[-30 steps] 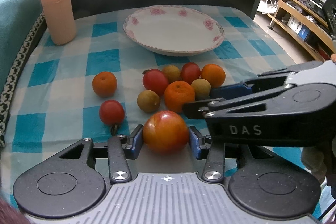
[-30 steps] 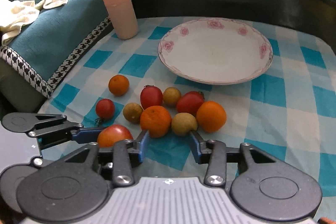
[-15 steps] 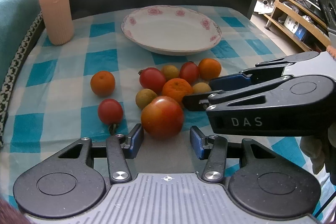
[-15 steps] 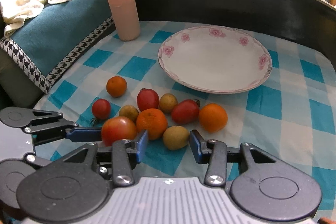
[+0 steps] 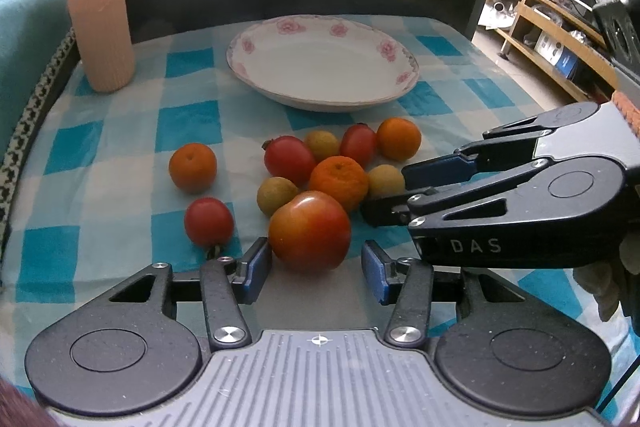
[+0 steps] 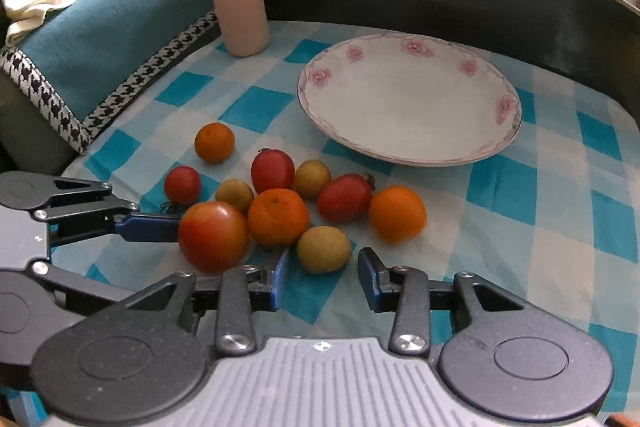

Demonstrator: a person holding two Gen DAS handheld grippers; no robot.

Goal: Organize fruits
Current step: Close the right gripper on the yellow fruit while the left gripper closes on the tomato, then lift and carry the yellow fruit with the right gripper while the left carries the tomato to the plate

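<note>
Fruit lies clustered on the checked worktop (image 6: 552, 195) just ahead of both tools. My left hand-held gripper (image 5: 316, 267) is open, its blue pads flanking the big red-orange tomato (image 5: 309, 231) without squeezing it. My right hand-held gripper (image 6: 323, 277) is open too, a small yellowish fruit (image 6: 323, 249) sitting just before its gap. Beyond the pile, the flowered plate (image 6: 508, 107) holds no fruit.

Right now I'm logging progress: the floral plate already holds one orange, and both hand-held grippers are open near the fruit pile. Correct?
Not quite: the floral plate holds nothing, as the right wrist view shows. Both the left hand-held gripper and right hand-held gripper are open near the fruit pile.
</note>
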